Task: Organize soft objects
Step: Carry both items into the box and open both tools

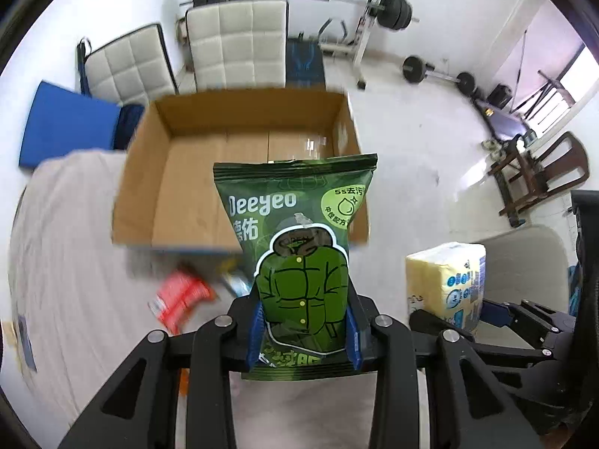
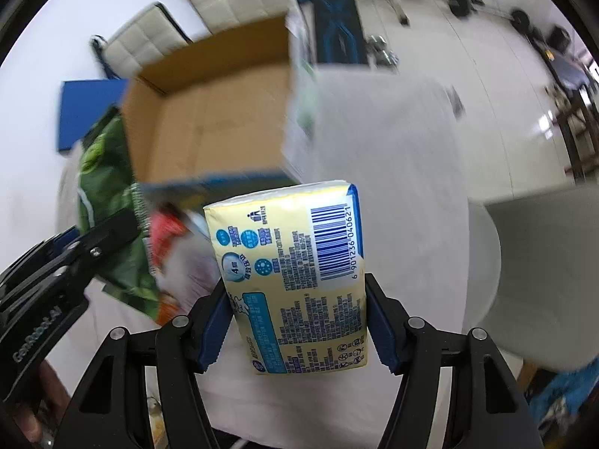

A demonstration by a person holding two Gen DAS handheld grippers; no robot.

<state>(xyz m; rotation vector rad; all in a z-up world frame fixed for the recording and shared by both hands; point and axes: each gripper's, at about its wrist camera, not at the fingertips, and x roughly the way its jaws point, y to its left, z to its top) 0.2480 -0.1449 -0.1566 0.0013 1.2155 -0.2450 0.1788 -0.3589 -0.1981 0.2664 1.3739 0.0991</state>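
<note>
The left tongs (image 1: 304, 331) clamp the lower part of a green wipes pack (image 1: 299, 247), held upright before the open cardboard box (image 1: 149, 187). The right tongs (image 2: 299, 321) grip a yellow tissue pack (image 2: 295, 273); only the right wrist view shows its barcode side. A red packet (image 1: 179, 295) lies on the tabletop (image 1: 75, 262) just beside the box.
</note>
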